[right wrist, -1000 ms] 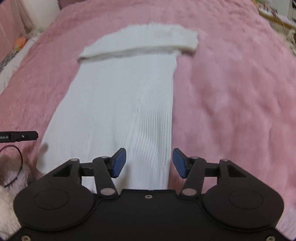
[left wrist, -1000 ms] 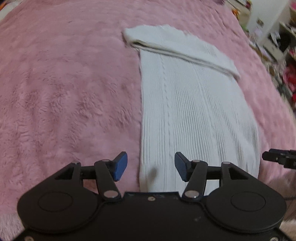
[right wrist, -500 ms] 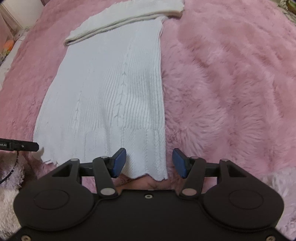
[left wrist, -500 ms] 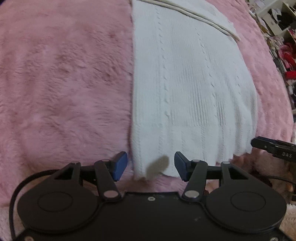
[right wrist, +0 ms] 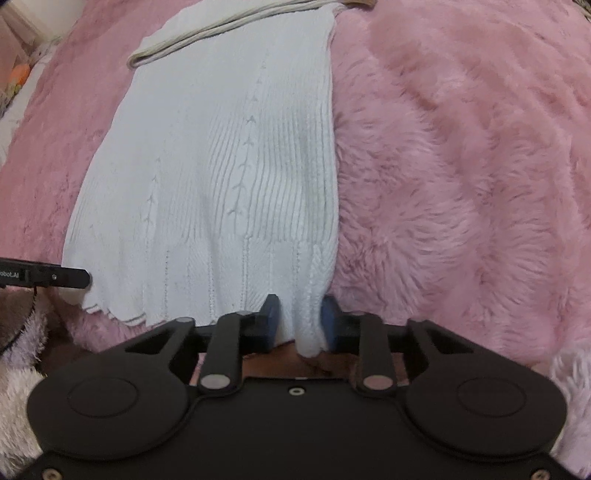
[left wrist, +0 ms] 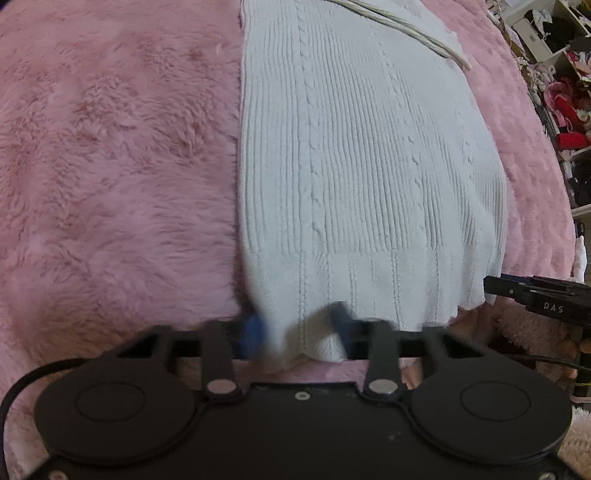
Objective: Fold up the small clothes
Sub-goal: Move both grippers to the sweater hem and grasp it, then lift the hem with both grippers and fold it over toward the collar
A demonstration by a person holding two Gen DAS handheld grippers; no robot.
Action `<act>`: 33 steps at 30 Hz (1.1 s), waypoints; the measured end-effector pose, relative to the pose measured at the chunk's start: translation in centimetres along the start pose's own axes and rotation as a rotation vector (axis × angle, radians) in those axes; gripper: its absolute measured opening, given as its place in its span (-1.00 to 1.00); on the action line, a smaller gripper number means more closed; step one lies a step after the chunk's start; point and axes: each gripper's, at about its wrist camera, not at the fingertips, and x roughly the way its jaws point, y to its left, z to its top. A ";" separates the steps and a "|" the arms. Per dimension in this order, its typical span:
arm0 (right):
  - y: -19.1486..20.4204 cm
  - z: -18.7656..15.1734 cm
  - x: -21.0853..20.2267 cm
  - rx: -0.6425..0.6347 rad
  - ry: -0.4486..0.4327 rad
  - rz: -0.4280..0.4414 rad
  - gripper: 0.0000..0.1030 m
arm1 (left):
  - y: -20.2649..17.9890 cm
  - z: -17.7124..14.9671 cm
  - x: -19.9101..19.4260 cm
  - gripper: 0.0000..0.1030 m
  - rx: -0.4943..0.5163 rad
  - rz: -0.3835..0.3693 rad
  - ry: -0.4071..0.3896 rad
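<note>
- White knit garment (left wrist: 362,177) lies flat on the pink fleece blanket (left wrist: 110,166); long axis runs straight away from both grippers, sleeve folded across the far end.
- Left gripper (left wrist: 295,332): jaws closing, near-left hem corner bunched between them. Pads blurred, so firm contact is likely, not certain.
- Right gripper (right wrist: 297,323): jaws closing on the near-right hem corner, cloth pinched up between the pads.
- Each hand sits at its own corner; a lengthwise fold would carry the hem away, toward the sleeve.

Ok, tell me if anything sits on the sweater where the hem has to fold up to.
Nothing visible does. The sweater lies flat on the pink blanket, only its own folded sleeve across the far end. Both jaws are closing on the near hem corners.
</note>
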 end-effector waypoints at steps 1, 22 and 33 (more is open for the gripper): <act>0.0 0.0 0.0 0.002 -0.001 -0.001 -0.69 | 0.0 0.0 0.1 -0.93 -0.005 -0.004 0.006; -0.7 5.5 -6.2 0.088 -0.194 0.208 -0.84 | -0.3 4.4 -5.7 -0.96 -0.042 -0.216 -0.172; -1.4 16.5 -8.1 0.068 -0.415 0.166 -0.84 | -0.5 16.3 -8.9 -0.96 0.005 -0.234 -0.325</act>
